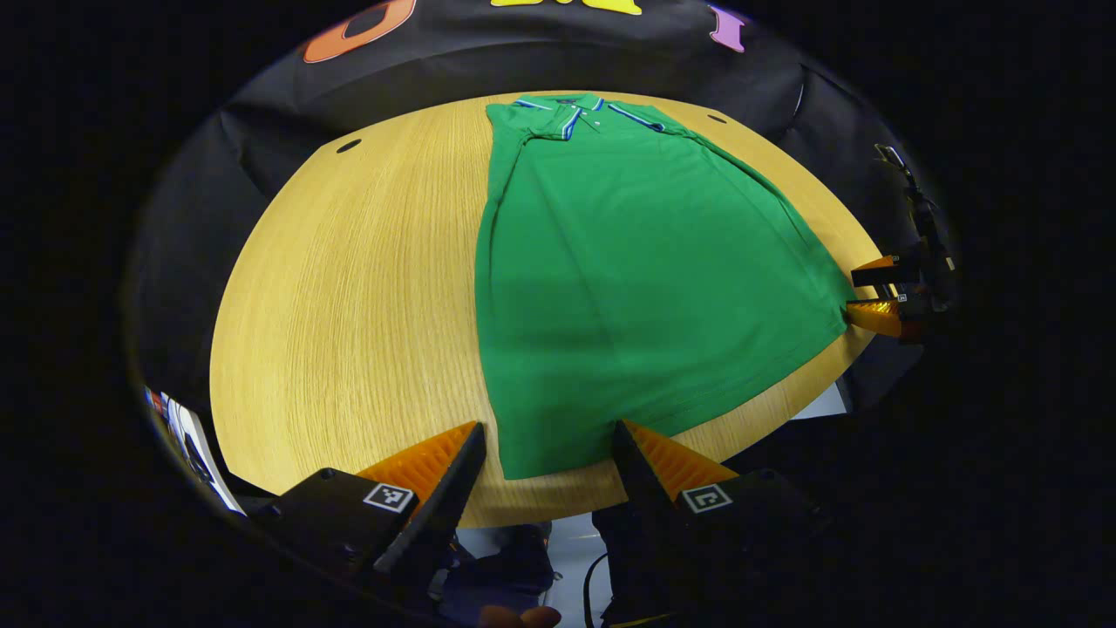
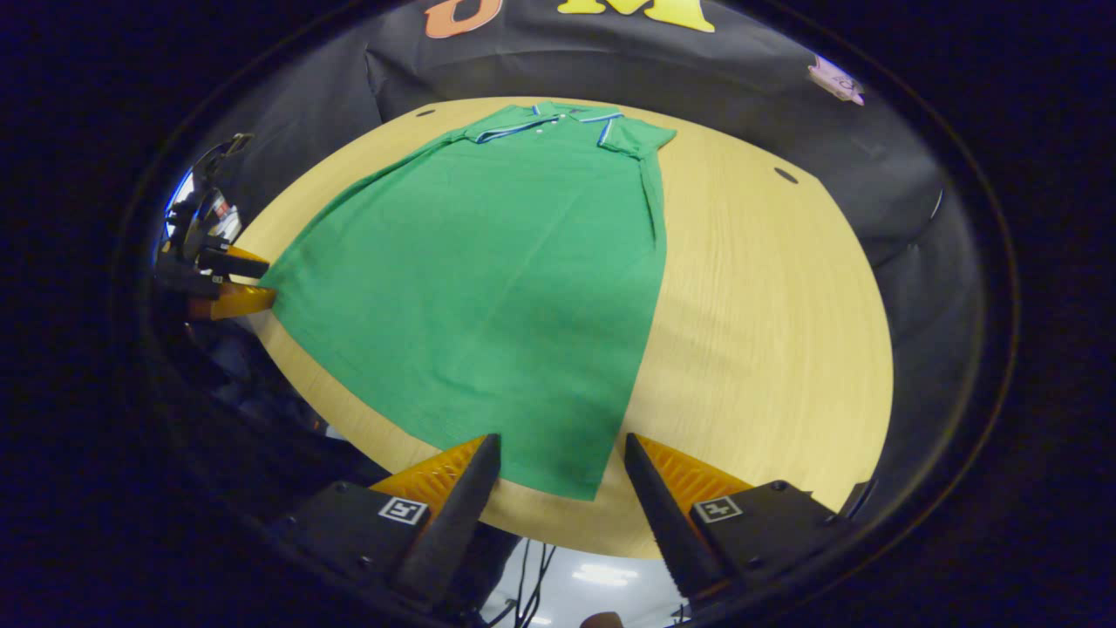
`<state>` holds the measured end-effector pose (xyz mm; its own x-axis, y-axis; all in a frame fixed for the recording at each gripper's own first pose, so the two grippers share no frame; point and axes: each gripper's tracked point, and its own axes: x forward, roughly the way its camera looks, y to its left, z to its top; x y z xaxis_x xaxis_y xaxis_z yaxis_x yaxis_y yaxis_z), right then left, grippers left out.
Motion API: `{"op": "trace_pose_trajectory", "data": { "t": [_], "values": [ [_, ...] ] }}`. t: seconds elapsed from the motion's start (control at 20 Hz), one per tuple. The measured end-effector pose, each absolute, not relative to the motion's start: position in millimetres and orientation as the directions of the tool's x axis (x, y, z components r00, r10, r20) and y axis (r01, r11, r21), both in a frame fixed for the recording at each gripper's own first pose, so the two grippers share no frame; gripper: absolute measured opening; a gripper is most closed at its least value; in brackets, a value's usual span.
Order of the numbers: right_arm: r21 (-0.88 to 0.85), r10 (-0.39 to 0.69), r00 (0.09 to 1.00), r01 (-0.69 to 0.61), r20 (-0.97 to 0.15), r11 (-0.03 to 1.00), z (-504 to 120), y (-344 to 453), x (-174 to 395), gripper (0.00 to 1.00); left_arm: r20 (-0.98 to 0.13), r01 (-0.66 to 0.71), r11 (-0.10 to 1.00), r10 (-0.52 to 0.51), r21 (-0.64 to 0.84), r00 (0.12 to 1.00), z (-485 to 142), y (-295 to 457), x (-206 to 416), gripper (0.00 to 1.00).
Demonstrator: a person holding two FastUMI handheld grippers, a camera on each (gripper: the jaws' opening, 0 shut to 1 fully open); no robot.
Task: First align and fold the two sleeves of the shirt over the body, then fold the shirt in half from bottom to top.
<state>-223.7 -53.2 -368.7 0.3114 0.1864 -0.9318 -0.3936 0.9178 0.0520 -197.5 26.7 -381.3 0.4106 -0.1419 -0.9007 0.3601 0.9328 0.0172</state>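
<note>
A green polo shirt (image 1: 628,262) lies flat on the round wooden table (image 1: 349,305), collar (image 1: 567,109) at the far side and hem toward me, both sleeves folded in over the body. My left gripper (image 1: 547,427) stands open at the table's near edge, with one hem corner between its fingers. In the right gripper view, the shirt (image 2: 506,279) spreads the same way, and my right gripper (image 2: 561,438) stands open astride the other hem corner. Each gripper shows far off in the other's view, the right gripper (image 1: 872,296) and the left gripper (image 2: 231,281), both at the hem's ends.
The table (image 2: 758,331) has bare wood on both sides of the shirt and small dark holes (image 1: 349,146) (image 2: 785,175) near its far rim. Black cloth walls stand close behind. A white printed object (image 1: 187,436) sits below the table's left edge.
</note>
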Motion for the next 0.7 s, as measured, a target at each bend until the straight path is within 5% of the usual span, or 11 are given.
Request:
{"op": "trace_pose_trajectory", "data": {
  "t": [0.05, 0.2, 0.25, 0.3, 0.35, 0.4, 0.45, 0.7],
  "values": [
    [0.052, 0.189, 0.306, -0.405, -0.933, 0.913, -369.4, -53.1, -223.9, 0.89, -0.9, 0.362, 0.932, -0.142, 0.019, 0.413, -382.4, 27.2, -196.6, 0.96],
    [0.064, 0.202, 0.312, -0.402, -0.928, 0.914, -369.3, -50.4, -219.8, 0.39, -0.901, 0.35, 0.937, -0.139, 0.015, 0.41, -382.0, 25.1, -195.9, 0.88],
    [0.075, 0.208, 0.309, -0.391, -0.928, 0.917, -369.9, -48.7, -218.1, 0.3, -0.899, 0.361, 0.932, -0.15, 0.01, 0.411, -381.0, 21.5, -195.3, 0.64],
    [0.089, 0.216, 0.3, -0.385, -0.929, 0.918, -368.4, -48.6, -219.6, 0.08, -0.899, 0.371, 0.928, -0.154, 0.011, 0.411, -380.3, 18.1, -193.7, 0.41],
    [0.102, 0.225, 0.288, -0.386, -0.931, 0.917, -367.4, -47.9, -219.6, 0.08, -0.9, 0.381, 0.925, -0.156, 0.012, 0.406, -380.6, 15.0, -193.4, 0.19],
    [0.116, 0.23, 0.282, -0.367, -0.931, 0.923, -362.7, -48.0, -216.3, 0.08, -0.901, 0.386, 0.923, -0.181, -0.017, 0.393, -381.8, 9.5, -194.1, 0.13],
    [0.135, 0.24, 0.272, -0.354, -0.932, 0.925, -367.1, -47.3, -220.0, 0.03, -0.9, 0.382, 0.922, -0.217, -0.062, 0.378, -379.4, 1.6, -195.4, 0.1],
    [0.176, 0.282, 0.305, -0.332, -0.909, 0.927, -345.5, -46.5, -201.1, 0.05, -0.862, 0.382, 0.918, -0.279, -0.11, 0.423, -344.9, -11.8, -173.3, 0.07]
  ]
}}
